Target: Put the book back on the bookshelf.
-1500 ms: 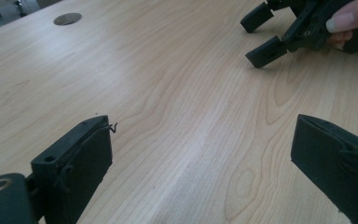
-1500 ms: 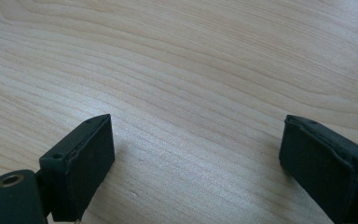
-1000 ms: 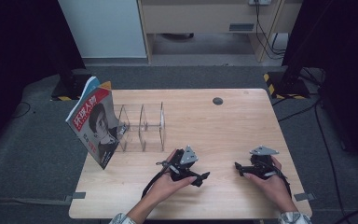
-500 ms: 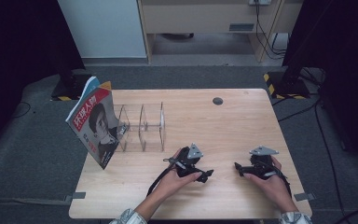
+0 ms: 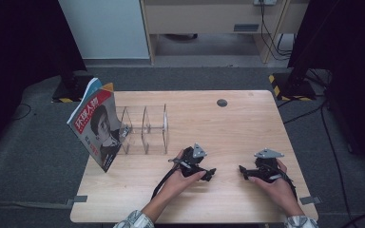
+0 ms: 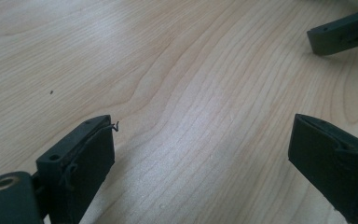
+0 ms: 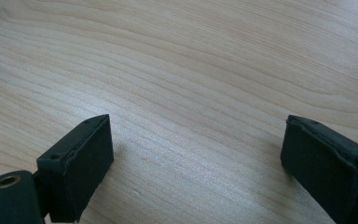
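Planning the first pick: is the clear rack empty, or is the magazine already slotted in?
Empty: the clear rack has bare slots; the magazine leans tilted against its left end, outside.

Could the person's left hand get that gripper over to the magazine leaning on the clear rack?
Probably yes. The left gripper is open and holds nothing, and bare table lies between it and the magazine beside the clear rack.

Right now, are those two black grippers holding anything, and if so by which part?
Nothing is held. The left gripper and the right gripper both have their jaws wide apart over the bare wooden table, with only wood grain between them.
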A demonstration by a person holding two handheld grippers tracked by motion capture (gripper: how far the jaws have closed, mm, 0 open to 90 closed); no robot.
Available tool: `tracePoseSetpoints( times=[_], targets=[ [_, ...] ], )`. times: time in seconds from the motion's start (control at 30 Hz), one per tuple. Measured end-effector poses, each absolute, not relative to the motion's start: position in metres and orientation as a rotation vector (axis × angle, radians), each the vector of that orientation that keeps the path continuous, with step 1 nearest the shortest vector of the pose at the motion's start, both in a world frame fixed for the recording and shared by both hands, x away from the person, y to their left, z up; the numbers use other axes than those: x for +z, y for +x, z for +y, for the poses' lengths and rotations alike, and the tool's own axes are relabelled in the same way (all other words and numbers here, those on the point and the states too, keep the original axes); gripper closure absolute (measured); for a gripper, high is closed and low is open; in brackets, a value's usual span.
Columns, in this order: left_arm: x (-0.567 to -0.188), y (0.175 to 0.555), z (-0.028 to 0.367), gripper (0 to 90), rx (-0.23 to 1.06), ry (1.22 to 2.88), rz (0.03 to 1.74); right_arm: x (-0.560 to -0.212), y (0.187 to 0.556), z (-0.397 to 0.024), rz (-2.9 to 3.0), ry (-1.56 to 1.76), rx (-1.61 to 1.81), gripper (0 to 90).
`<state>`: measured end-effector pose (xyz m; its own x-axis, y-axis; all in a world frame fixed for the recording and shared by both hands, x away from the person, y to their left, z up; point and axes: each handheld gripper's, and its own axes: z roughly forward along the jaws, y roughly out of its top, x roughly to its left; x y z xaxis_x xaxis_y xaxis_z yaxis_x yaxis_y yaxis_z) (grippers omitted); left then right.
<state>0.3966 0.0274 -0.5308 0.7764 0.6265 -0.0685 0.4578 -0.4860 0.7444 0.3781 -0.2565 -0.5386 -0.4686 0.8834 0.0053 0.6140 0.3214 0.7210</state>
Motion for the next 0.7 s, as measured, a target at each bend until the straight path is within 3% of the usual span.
tracePoseSetpoints(
  times=[0.7],
  targets=[
    [-0.5368,0.3923,0.0184,3.9,0.333,2.251,0.79,-0.5386,0.3776,-0.2561,2.201,1.332,0.941,9.6]
  ],
)
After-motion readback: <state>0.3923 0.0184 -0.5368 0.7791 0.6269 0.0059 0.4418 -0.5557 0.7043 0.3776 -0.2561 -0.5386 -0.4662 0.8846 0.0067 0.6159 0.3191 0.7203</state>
